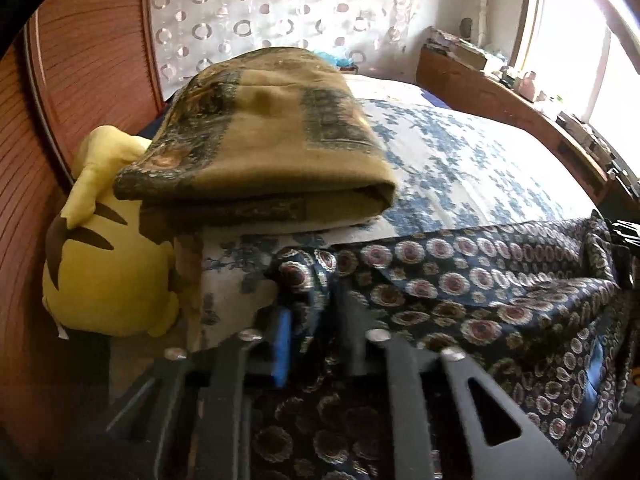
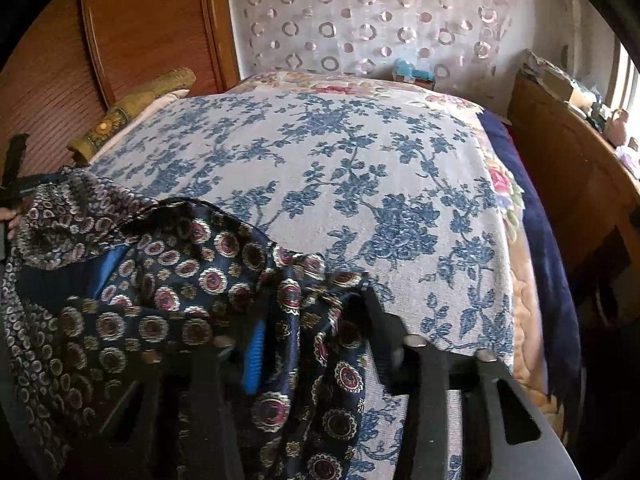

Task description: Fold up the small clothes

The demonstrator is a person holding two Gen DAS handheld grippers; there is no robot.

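both grippers, left gripper [image 1: 316, 320] and right gripper [image 2: 316, 320], pinch the patterned garment's [image 1: 460, 280] corners closed, ready to fold it over the bedspread [image 2: 360, 160].

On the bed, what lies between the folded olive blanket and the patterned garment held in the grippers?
Only bare blue-floral bedspread separates the olive blanket from the patterned garment; the left wrist view shows it.

Bed [image 2: 320, 168], wood headboard [image 1: 80, 80], ring-patterned curtain [image 2: 360, 20], bright window [image 1: 568, 32].

One patterned garment [image 1: 460, 280], one folded blanket [image 1: 264, 140] and one yellow plush toy [image 1: 108, 264] are lying on one bed [image 2: 320, 152].
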